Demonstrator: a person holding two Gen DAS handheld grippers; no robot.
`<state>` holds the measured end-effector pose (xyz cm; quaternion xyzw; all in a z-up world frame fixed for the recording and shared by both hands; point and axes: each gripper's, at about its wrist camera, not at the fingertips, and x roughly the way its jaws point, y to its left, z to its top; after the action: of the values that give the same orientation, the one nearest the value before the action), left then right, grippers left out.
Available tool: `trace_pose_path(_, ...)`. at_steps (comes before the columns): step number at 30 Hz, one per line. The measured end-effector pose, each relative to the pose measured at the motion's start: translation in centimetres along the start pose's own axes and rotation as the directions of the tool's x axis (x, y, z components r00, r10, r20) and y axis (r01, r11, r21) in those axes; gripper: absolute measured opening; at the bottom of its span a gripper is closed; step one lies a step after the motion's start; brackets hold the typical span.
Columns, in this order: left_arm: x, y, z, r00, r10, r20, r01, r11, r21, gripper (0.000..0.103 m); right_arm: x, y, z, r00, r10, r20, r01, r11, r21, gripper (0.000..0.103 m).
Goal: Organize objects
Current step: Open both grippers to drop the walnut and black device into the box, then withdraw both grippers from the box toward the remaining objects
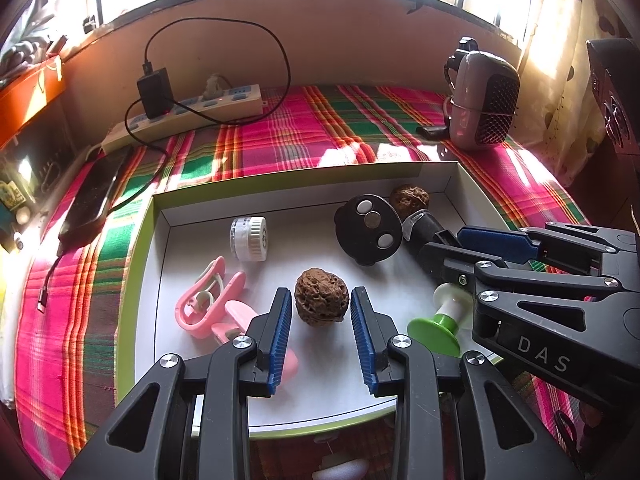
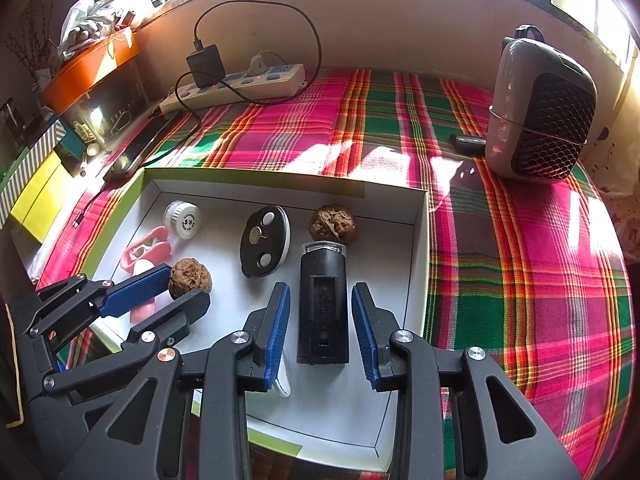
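Observation:
A white tray with a green rim (image 1: 148, 240) (image 2: 418, 240) lies on a plaid cloth. My left gripper (image 1: 320, 292) (image 2: 187, 285) stands open around a brown walnut (image 1: 322, 302) (image 2: 190, 280) that rests on the tray floor, with thin gaps at both pads. My right gripper (image 2: 320, 287) (image 1: 444, 240) is open on either side of a black rectangular device (image 2: 323, 300) (image 1: 424, 226) lying flat, clear of both pads. Also in the tray are a second walnut (image 1: 410, 199) (image 2: 333, 224), a black disc with three silver buttons (image 1: 368, 230) (image 2: 265, 242), a white round jar (image 1: 249, 239) (image 2: 183, 219), a pink clip (image 1: 212, 304) and a green-and-white spool (image 1: 440, 320).
A grey mesh-fronted fan (image 2: 540, 120) stands at the back right of the cloth. A power strip with a black charger and cable (image 2: 236, 80) lies along the back wall. A dark phone (image 1: 92, 200) lies left of the tray, and orange and yellow boxes (image 2: 92, 68) stand further left.

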<state>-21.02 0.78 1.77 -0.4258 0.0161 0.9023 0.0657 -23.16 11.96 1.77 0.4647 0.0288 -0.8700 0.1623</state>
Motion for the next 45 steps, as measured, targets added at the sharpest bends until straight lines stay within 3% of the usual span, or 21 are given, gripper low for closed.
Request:
trace_pose_path(26,-4.4,0.1,-1.3,0.997,0.003,0.083,-0.002,1.000,-0.009,0.029,-4.2,0.1,-2.0,0.995,-0.009,0.103,0.005,0.999,0.033,0.039)
trace_pose_path(31,-5.6,0.6,-1.9,0.995,-0.002,0.103,0.003,1.000,-0.010,0.029,-5.3,0.1,-2.9,0.992,-0.010,0.127,0.007,1.000,0.026,0.047)
trace_pose_path(45,-7.3,3.6,-5.0,0.995,-0.044,0.088,0.051,0.996,-0.070,0.029,-7.6,-1.8,-6.6,0.989,-0.049,0.143,0.044,0.998,0.035,0.047)
